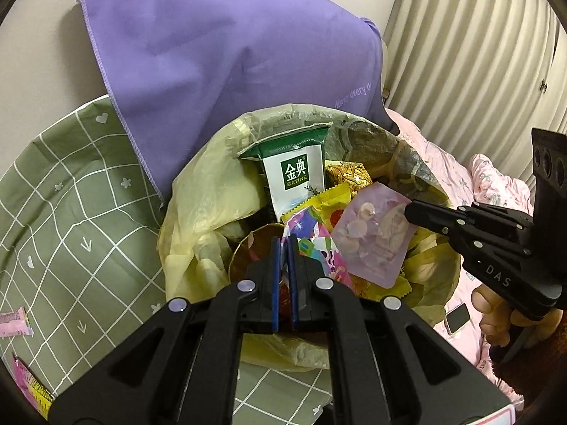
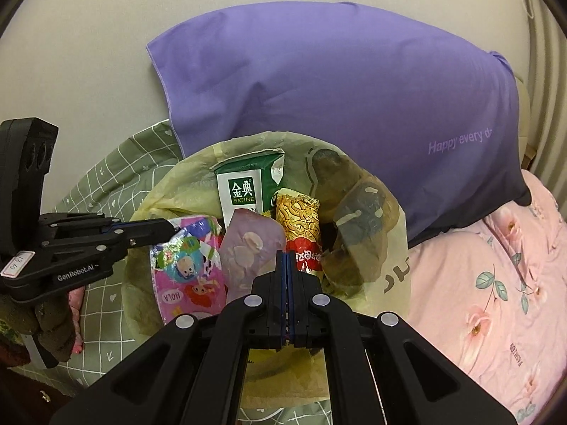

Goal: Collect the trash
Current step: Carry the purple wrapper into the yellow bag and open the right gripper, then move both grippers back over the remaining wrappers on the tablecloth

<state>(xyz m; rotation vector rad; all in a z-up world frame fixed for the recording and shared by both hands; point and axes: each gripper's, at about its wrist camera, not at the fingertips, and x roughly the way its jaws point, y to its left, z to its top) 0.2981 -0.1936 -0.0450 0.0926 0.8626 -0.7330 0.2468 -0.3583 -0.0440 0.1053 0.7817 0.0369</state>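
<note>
A trash bin lined with a yellow bag (image 1: 198, 219) sat on the bed, on a green checked sheet (image 1: 71, 212). A purple pillow (image 2: 336, 88) leaned on the wall right behind it, and a pink flowered quilt (image 2: 496, 283) lay on its other side, so the bin was boxed in on three sides.

The bin was nearly full. A green and white milk carton (image 2: 241, 191) stood at the back. A gold noodle packet (image 2: 301, 226) lay beside it. The left gripper (image 1: 283, 244) had its fingers closed on a bright cartoon wrapper (image 2: 187, 265), held over the bin. The right gripper (image 2: 286, 258) had its fingers shut tight on a pale pink pouch (image 1: 372, 244), also over the bin. The two pieces nearly touched, with little free room between them.

More wrappers (image 1: 14, 322) lay on the green sheet near the left edge, cut off by the picture. A dark shape behind the bag's far wall was too blurry to name
</note>
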